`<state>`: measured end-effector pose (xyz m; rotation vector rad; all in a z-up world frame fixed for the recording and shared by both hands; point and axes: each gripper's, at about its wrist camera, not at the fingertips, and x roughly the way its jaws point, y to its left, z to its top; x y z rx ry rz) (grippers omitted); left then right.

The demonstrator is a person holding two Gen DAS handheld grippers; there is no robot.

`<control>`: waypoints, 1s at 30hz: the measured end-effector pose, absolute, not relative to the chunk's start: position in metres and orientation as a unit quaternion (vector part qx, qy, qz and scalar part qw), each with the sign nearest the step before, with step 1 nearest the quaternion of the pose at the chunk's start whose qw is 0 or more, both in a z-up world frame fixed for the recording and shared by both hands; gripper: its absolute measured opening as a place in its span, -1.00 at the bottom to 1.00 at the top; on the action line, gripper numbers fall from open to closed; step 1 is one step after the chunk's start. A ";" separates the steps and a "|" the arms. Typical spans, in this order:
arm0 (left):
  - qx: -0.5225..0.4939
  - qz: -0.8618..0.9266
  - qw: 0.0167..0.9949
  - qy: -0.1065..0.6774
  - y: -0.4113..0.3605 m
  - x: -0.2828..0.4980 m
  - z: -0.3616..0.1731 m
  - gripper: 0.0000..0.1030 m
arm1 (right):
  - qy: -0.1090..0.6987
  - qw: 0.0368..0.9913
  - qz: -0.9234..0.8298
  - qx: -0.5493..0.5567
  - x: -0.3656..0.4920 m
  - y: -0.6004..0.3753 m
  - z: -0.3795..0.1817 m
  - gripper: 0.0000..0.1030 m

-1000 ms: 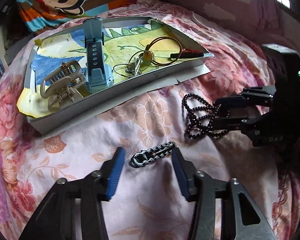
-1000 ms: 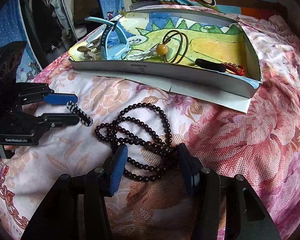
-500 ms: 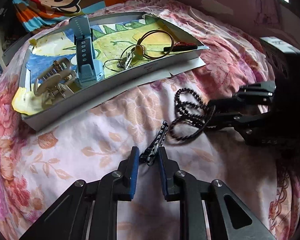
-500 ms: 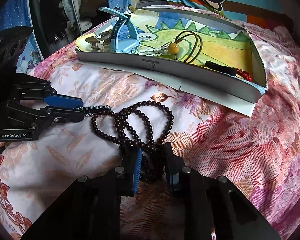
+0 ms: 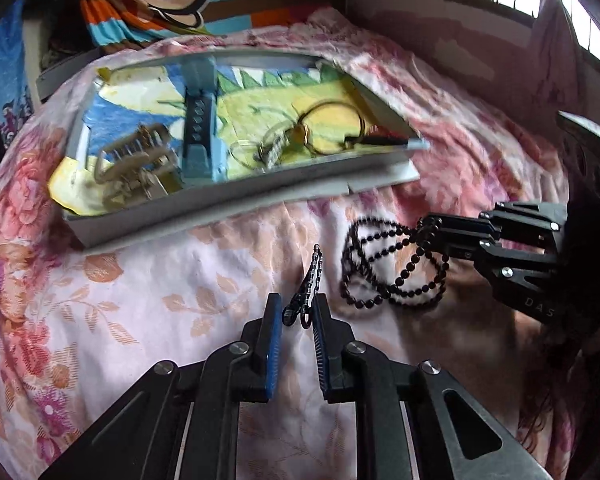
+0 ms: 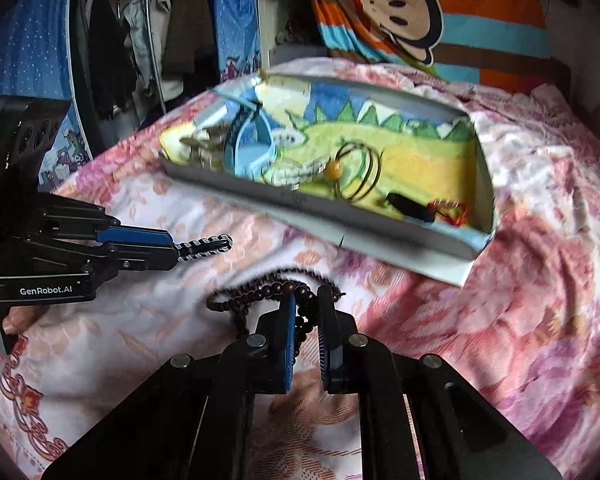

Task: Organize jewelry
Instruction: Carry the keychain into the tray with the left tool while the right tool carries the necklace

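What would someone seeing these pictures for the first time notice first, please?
Probably the two grippers: the left gripper shut on a black-and-white bracelet, the right gripper shut on dark prayer beads, both over the floral bedspread. Behind them lies a shallow box with a bright dinosaur picture, holding a blue watch.

bracelet: short black-and-white woven band; one looped end pinched in the left gripper, the rest sticking out straight over the bedspread
bead necklace: long string of small dark round beads; bunched in loops, pinched by the right gripper, part draping down
tray: shallow grey box with a dinosaur drawing inside; holds a blue watch, a beige hair claw, a thin hoop with a yellow bead
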<state>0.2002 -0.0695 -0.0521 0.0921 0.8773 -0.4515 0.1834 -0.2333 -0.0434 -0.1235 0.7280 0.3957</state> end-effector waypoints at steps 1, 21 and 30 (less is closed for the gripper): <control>0.035 -0.217 0.883 0.415 -0.067 0.199 -0.048 -0.72 | 0.348 0.916 0.190 -0.059 0.182 -0.235 -0.039 -0.82; -0.066 -0.197 0.916 0.344 -0.064 0.219 0.029 -0.72 | 0.271 0.950 0.144 -0.060 0.202 -0.242 0.071 -0.82; -0.080 -0.165 0.912 0.366 -0.090 0.273 0.008 -0.72 | 0.293 0.955 0.053 -0.004 0.272 -0.272 0.042 -0.82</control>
